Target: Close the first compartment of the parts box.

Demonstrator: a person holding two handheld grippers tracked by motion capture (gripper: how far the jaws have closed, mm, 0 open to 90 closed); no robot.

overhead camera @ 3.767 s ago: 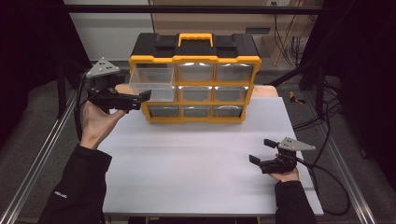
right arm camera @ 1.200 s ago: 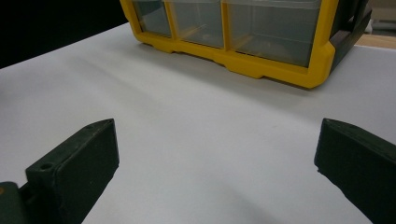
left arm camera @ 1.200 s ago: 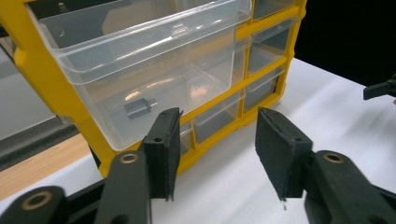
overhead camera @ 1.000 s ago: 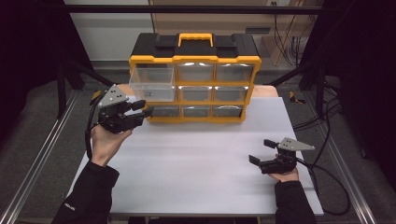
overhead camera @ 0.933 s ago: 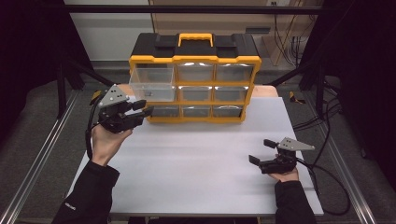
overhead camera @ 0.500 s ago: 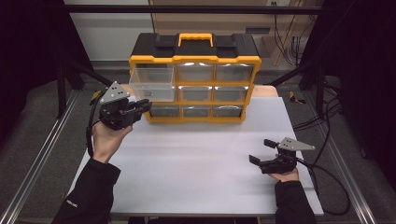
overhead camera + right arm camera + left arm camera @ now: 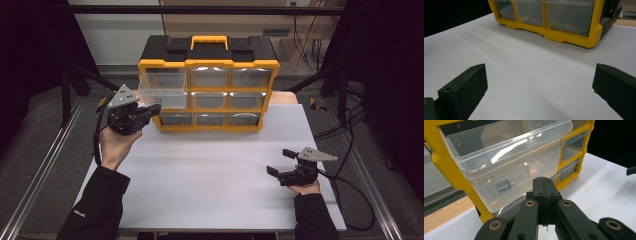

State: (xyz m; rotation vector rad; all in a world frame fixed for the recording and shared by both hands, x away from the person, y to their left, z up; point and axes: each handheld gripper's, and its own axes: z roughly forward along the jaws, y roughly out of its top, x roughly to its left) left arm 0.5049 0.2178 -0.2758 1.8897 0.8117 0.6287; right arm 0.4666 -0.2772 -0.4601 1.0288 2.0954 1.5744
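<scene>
A yellow and black drawer organizer [image 7: 209,63] stands at the back of the white table [image 7: 215,170]. Its top left clear drawer [image 7: 165,90] is pulled out toward me. My left gripper [image 7: 155,108] is shut with nothing between its jaws, and its tip is right at the lower front of that drawer [image 7: 506,157]. In the left gripper view, the left gripper [image 7: 543,181] points at the drawer wall, behind which lies a small dark item [image 7: 504,186]. My right gripper [image 7: 280,161] rests open on the table at the front right, well clear of the organizer [image 7: 574,40].
The other clear drawers [image 7: 210,77] sit pushed into the organizer. A wooden board [image 7: 287,97] shows behind the organizer's right side. Cables [image 7: 350,190] trail off the table's right edge. A metal rail [image 7: 45,165] runs along the left.
My left gripper came down from beside the organizer's upper left, then crept right toward the front of the pulled-out drawer. The right gripper has stayed still.
</scene>
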